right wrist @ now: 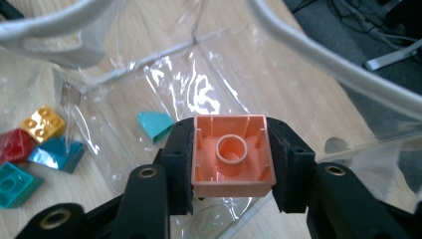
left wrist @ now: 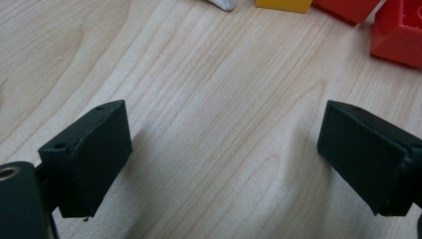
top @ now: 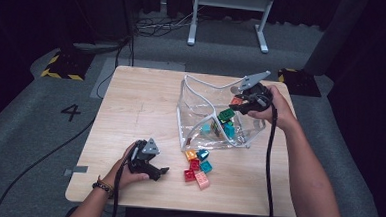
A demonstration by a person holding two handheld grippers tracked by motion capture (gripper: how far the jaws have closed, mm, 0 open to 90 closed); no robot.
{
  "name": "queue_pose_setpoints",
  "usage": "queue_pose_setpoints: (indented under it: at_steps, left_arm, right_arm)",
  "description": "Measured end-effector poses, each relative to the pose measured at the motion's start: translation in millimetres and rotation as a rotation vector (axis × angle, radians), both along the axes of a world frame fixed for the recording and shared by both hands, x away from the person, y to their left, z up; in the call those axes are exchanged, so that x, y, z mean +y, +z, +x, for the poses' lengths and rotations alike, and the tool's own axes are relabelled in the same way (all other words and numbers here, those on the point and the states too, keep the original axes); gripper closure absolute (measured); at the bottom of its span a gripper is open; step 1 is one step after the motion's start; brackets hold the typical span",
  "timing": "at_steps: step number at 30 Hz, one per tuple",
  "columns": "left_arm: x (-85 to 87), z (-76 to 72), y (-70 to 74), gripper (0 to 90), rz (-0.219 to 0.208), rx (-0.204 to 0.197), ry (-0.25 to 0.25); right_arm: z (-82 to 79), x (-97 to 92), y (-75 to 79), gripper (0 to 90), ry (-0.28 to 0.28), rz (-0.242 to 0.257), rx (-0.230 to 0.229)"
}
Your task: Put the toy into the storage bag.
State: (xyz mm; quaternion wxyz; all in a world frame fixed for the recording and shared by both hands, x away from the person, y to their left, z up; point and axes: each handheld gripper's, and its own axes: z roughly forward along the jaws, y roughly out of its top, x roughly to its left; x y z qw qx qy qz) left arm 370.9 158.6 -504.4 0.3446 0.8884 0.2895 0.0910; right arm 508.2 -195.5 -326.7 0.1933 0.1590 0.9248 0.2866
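The orange block (right wrist: pixel 233 155) sits in the middle of the right gripper view, low in the frame. It is turned so its hollow underside with a round tube faces the camera. The right gripper (right wrist: pixel 233 164) squeezes it from both sides, one black jaw on each side. In the high view this block is only a tiny orange-red spot (top: pixel 236 101) at the right gripper (top: pixel 241 105), right of the frame's middle, and its shape is hard to make out there.

The block is over the open clear bag (right wrist: pixel 199 94). The high view shows the whole bag (top: pixel 196 96) on the wooden table (top: pixel 136 105), with a green block (top: pixel 226 114) and some teal ones inside. The shiny plastic makes them hard to see clearly.

A small pile of loose blocks (top: pixel 198 168) lies on the table just below the bag. In the right gripper view some of them show at the left edge, seen blurry through the plastic.

The left gripper (top: pixel 158 173) rests at the lower left, near the pile. Its own view shows its jaws wide apart with bare wood (left wrist: pixel 219 124) between them. A yellow block (left wrist: pixel 283 5) and red blocks (left wrist: pixel 398 35) are cut off at the top edge.
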Motion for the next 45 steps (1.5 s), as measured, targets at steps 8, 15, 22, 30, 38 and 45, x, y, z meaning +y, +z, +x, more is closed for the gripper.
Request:
queue_pose_setpoints:
  at_steps: [8, 15, 22, 30, 38, 45]
  left_arm:
    - [0.0, 0.0, 0.0, 7.1, 0.000, 0.000, 0.000]
    - [0.0, 0.0, 0.0, 7.1, 0.000, 0.000, 0.000]
    - [-0.1, 0.0, -0.1, 7.1, -0.002, 0.001, 0.002]
    - [0.0, 0.0, 0.0, 7.1, 0.000, 0.000, 0.000]
    - [-0.2, -0.1, -0.1, 7.1, -0.002, 0.000, 0.002]
    - [-0.1, -0.1, -0.1, 7.1, -0.003, 0.002, 0.001]
  right_arm:
    - [0.9, 3.8, -13.1, 59.2, 0.013, -0.126, 0.060]
    - [2.0, -15.6, -20.8, 59.2, 0.000, -0.191, 0.088]
    - [0.1, -26.9, -18.7, 59.2, -0.004, -0.221, 0.085]
    - [-3.5, -30.8, -19.5, 53.6, -0.012, -0.185, 0.065]
    - [-24.1, -50.7, -12.4, 43.2, -0.018, 0.014, -0.029]
    - [-43.7, -80.0, -9.3, 35.3, -0.127, 0.216, -0.071]
